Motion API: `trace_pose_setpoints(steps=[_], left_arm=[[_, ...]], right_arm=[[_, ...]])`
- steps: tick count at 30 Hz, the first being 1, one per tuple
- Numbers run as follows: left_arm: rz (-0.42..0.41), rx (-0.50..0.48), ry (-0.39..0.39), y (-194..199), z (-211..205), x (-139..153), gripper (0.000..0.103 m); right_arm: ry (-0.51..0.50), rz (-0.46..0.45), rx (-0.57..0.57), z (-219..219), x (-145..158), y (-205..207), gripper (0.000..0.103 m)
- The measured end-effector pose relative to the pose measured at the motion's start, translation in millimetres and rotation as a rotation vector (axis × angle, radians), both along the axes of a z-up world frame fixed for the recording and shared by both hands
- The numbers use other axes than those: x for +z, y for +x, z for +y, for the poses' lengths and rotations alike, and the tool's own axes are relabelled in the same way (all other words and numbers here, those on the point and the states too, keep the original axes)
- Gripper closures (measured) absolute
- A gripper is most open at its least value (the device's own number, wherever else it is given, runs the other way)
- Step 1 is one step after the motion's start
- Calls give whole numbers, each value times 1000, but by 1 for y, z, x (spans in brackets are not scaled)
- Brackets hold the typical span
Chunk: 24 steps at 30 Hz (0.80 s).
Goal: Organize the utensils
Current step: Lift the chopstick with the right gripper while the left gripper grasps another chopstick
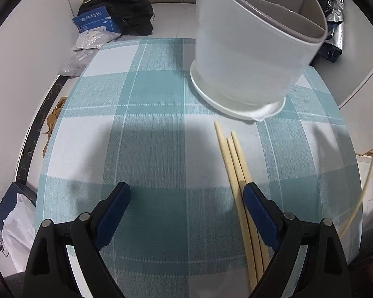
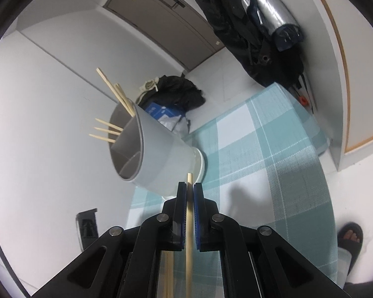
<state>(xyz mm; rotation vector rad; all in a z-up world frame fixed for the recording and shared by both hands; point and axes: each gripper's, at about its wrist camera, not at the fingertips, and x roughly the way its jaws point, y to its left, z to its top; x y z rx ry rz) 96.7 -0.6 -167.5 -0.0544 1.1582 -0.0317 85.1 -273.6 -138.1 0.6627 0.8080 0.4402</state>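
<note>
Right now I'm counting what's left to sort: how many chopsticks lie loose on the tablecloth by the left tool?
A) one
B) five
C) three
C: three chopsticks lie side by side on the checked tablecloth, beside the open left tool.

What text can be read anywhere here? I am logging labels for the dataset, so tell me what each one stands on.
"套装勿拆": white characters on the blue box on the floor beside the black bag.
Smaller print lower on that box: too small to read.
Blue box in the right wrist view: print blurred, unreadable.
Nothing else carries text.
</note>
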Motion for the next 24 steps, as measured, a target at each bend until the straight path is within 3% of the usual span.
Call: trace_pose_setpoints(steps=[10,16,18,24], left_arm=[[18,35,6,14,2,-2,14],[63,35,78,34,-8,-1,14],[74,22,88,35,-8,-3,22],[59,53,11,26,8,-2,22]], right_arm=[[59,16,-38,-16,-1,1,99],[34,-4,-22,-11,5,2,99],[18,-23,-21,-9,9,1,99],[-5,-60,-22,-13,16,-4,99]])
